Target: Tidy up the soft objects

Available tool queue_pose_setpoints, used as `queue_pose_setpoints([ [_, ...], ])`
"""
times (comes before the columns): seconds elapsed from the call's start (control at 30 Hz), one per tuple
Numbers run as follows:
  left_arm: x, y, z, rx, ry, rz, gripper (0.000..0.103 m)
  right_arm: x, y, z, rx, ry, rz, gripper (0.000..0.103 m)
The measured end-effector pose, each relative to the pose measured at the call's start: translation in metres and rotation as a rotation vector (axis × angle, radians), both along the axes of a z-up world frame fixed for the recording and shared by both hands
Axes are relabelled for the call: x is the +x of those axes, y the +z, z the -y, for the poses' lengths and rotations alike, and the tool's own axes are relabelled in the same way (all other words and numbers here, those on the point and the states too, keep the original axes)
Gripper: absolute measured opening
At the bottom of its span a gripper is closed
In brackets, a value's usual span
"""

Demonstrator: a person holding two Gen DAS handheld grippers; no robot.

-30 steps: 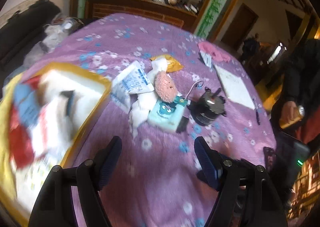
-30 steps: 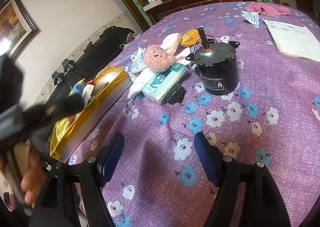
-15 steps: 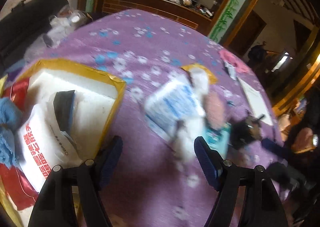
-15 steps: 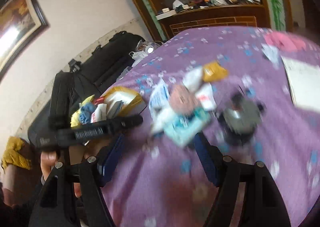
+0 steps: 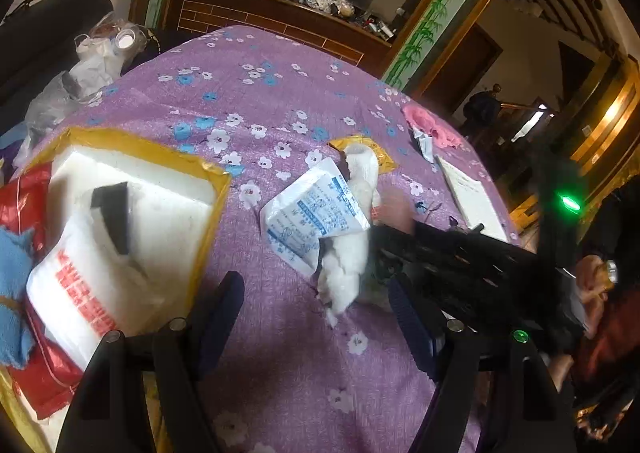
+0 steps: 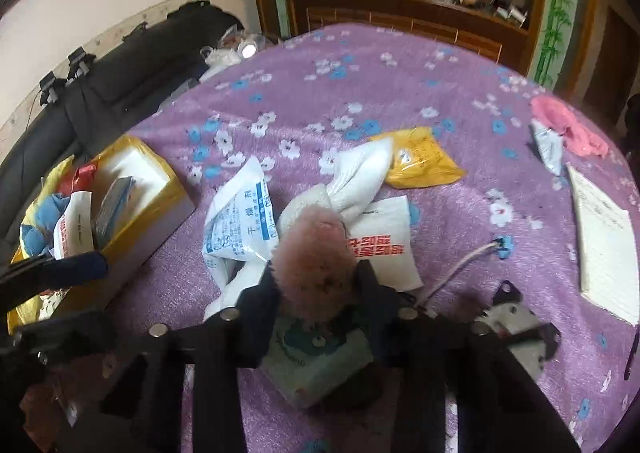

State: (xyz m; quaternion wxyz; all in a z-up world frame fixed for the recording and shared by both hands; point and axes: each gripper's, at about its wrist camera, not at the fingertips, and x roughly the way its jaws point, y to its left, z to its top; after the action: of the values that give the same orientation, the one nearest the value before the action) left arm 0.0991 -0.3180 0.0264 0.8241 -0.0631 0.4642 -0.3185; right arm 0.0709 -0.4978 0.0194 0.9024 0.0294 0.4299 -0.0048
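Note:
A pink plush toy (image 6: pixel 316 269) sits on a teal tissue pack (image 6: pixel 316 361) in a pile with a white cloth (image 6: pixel 356 177) and a blue-printed white packet (image 6: pixel 240 221). My right gripper (image 6: pixel 316 285) is closed around the pink plush, a finger on each side. My left gripper (image 5: pixel 316 305) is open and empty, above the purple cloth between the yellow-edged box (image 5: pixel 140 213) and the white cloth (image 5: pixel 348 249). The right gripper's black body (image 5: pixel 460 261) reaches in from the right in the left wrist view.
The yellow-edged box (image 6: pixel 132 189) holds a white packet with red print (image 5: pixel 76 293), a blue plush (image 5: pixel 12 285) and red bags. A yellow pouch (image 6: pixel 420 161), pink cloth (image 6: pixel 568 129), notepad (image 6: pixel 604 241) and grey motor (image 6: pixel 516 321) lie on the flowered tablecloth.
My right gripper moved down to the pile and shut on the pink plush. My left gripper swung left toward the box and stayed open.

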Motion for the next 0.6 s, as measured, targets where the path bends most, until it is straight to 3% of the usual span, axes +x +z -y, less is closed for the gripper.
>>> queue_pose_setpoints([
  [0.13,0.015,-0.003,0.023,0.029,0.009,-0.010,0.078,-0.037,0.014,0.020,0.122,-0.017,0.095,0.027],
  [0.23,0.029,-0.009,0.048,0.097,0.019,0.012,0.078,-0.055,0.014,0.026,0.197,-0.009,0.142,0.027],
  [0.4,0.054,-0.029,0.079,0.159,-0.005,-0.036,0.077,-0.055,0.004,0.030,0.245,-0.009,0.125,0.027],
  [0.47,0.057,-0.032,0.077,0.148,0.008,-0.027,0.071,-0.058,0.006,0.032,0.253,-0.016,0.132,0.027],
  [0.6,0.056,-0.031,0.063,0.097,0.010,-0.052,0.049,-0.063,0.009,0.032,0.262,-0.021,0.148,0.027],
])
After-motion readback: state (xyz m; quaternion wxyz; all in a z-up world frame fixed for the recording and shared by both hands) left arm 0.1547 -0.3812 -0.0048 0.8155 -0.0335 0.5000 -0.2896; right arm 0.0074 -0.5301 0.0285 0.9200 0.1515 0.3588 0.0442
